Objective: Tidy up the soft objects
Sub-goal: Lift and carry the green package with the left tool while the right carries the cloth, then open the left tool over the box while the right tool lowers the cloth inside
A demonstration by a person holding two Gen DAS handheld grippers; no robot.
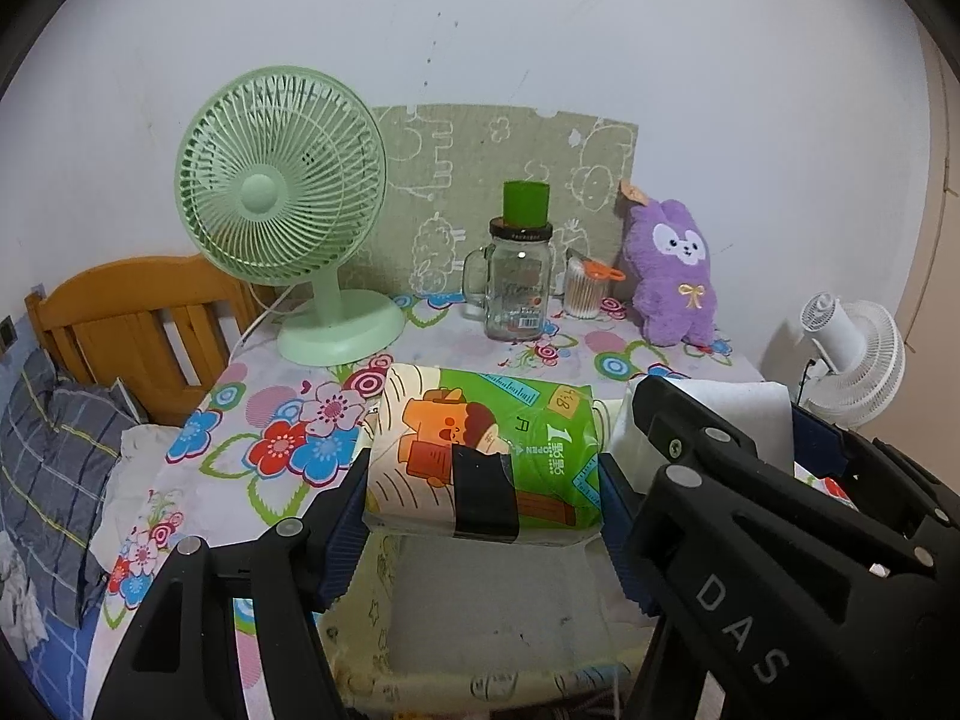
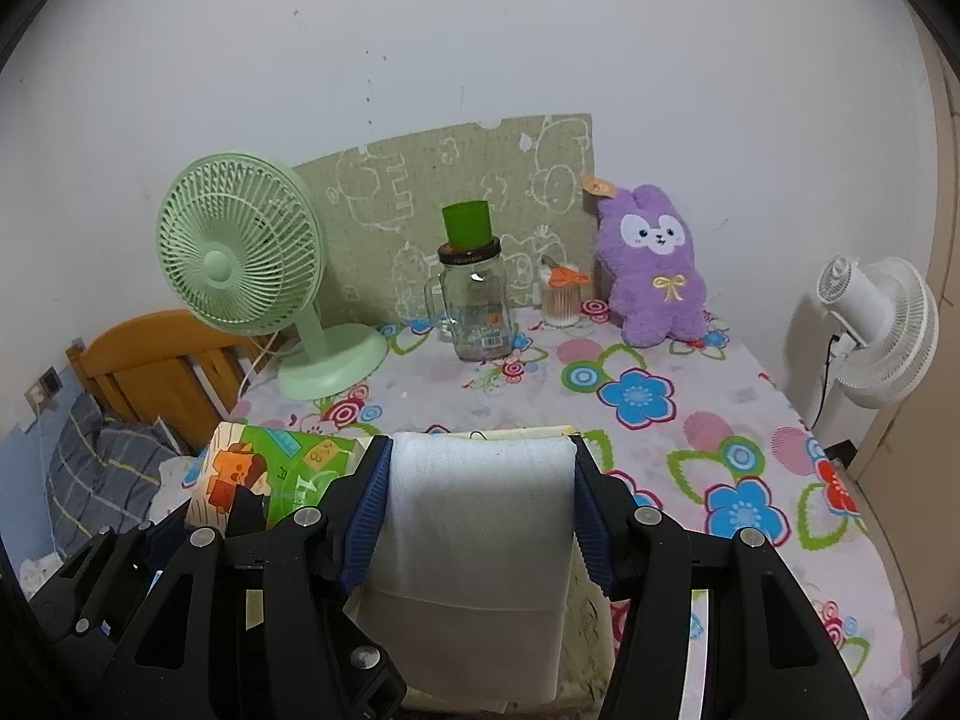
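Note:
My left gripper (image 1: 483,468) is shut on a green and cream tissue pack (image 1: 480,450) and holds it above a pale fabric storage box (image 1: 498,600). My right gripper (image 2: 477,468) is shut on a folded white foam sheet (image 2: 474,540), which hangs down over the same box (image 2: 585,594). The right gripper's body (image 1: 780,540) shows at the right of the left wrist view, with the white sheet (image 1: 738,414) behind it. The tissue pack (image 2: 264,474) shows at the left of the right wrist view. A purple plush rabbit (image 2: 654,276) leans against the wall at the table's back right.
On the flowered tablecloth (image 2: 690,420) stand a green desk fan (image 2: 240,264), a glass mug jar with a green cup on top (image 2: 474,300) and a cotton swab jar (image 2: 561,300). A white fan (image 2: 882,330) stands right of the table. A wooden bed (image 1: 132,324) lies left.

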